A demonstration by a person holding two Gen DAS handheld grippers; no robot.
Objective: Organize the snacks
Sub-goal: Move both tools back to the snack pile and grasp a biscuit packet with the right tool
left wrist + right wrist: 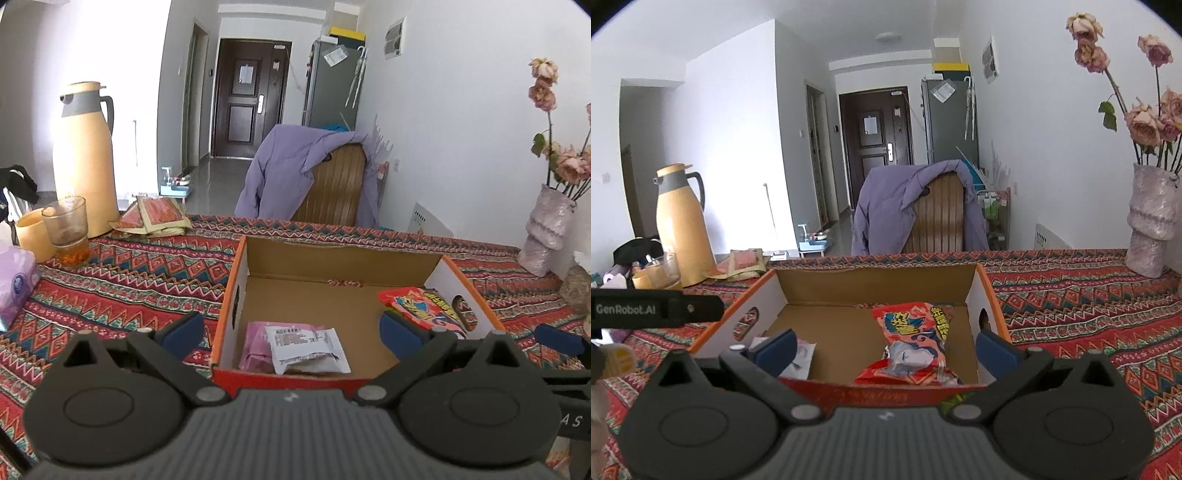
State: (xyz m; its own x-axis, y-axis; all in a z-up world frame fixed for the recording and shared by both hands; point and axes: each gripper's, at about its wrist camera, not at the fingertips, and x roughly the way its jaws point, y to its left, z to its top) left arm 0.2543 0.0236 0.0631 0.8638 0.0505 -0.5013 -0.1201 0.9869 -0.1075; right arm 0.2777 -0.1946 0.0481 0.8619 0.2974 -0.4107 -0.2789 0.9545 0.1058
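From the left wrist view, we hold the left gripper with its jaws spread wide and nothing between them, above the near edge of the cardboard box. Inside the box, a pink packet and a white packet lie overlapping at the near left corner, and a red snack bag leans at the right wall. A glass of tea and a yellow thermos stand well apart on the patterned tablecloth.

From the right wrist view, the right gripper is equally wide and empty, with the red snack bag lying straight ahead inside the box, its lower end close to the near wall. The vase of dried roses stands far right.

We judge the risks as these: the snacks in view are already boxed, so reaching again could drag a packet back out; a low sweep could catch the near wall and shove the light box along the cloth; a wide leftward reach could tip the glass.
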